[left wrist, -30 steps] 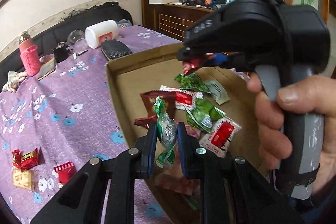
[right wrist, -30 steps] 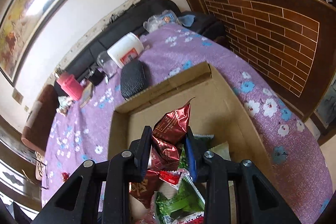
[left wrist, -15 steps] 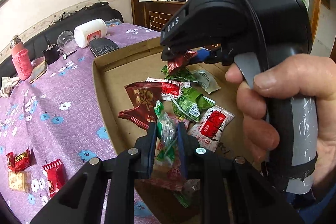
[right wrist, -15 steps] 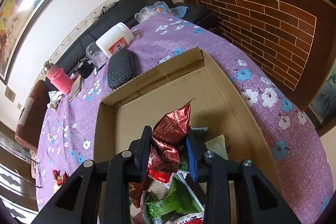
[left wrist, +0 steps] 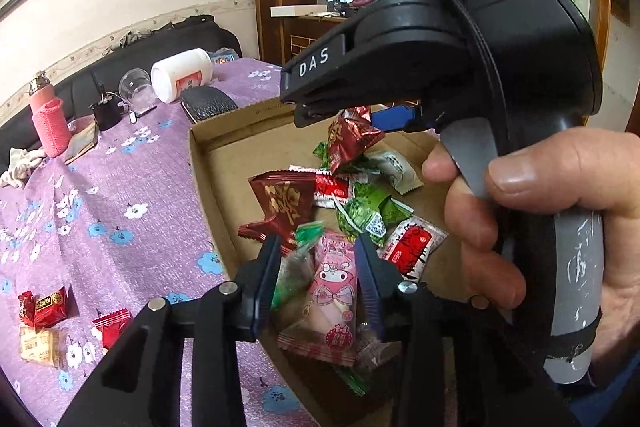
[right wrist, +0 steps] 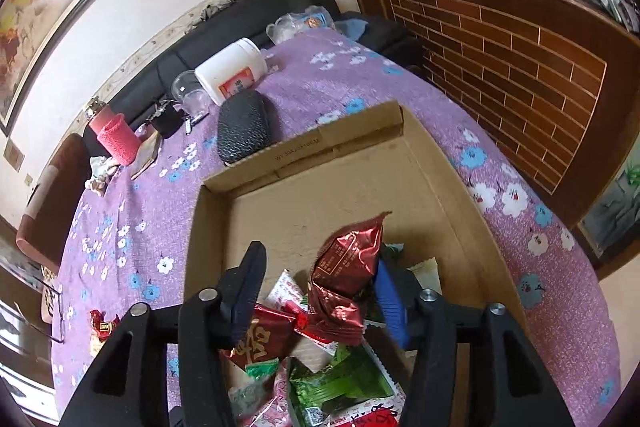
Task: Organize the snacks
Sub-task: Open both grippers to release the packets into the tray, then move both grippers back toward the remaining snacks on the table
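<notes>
An open cardboard box (left wrist: pixel 200 167) (right wrist: pixel 360 131) on the purple flowered cloth holds several snack packets. My left gripper (left wrist: pixel 318 267) hangs over its near corner with its jaws opening. A green and clear packet (left wrist: pixel 294 267) slumps loose between them, above a pink packet (left wrist: pixel 334 287) in the box. My right gripper (right wrist: pixel 320 295) (left wrist: pixel 352 107) is over the middle of the box and its jaws are opening too. A red foil packet (right wrist: pixel 348 267) (left wrist: pixel 352 139) leans on its blue right pad, clear of the left finger. A few loose snacks (left wrist: pixel 44 303) (right wrist: pixel 100 327) lie on the cloth left of the box.
Beyond the box stand a white jar (left wrist: pixel 182 75) (right wrist: pixel 232 71) on its side, a black case (left wrist: pixel 208 103) (right wrist: pixel 242 127), a clear cup (left wrist: pixel 136 91) and a pink bottle (left wrist: pixel 48 119) (right wrist: pixel 114 135). A person's hand (left wrist: pixel 520 227) holds the right gripper's grey handle. A brick-patterned cabinet (right wrist: pixel 500 59) is at the right.
Both grippers' jaws have spread apart. The green packet and the red foil packet, pinched before, now sit loose between the fingers. Neither hand has shifted much.
</notes>
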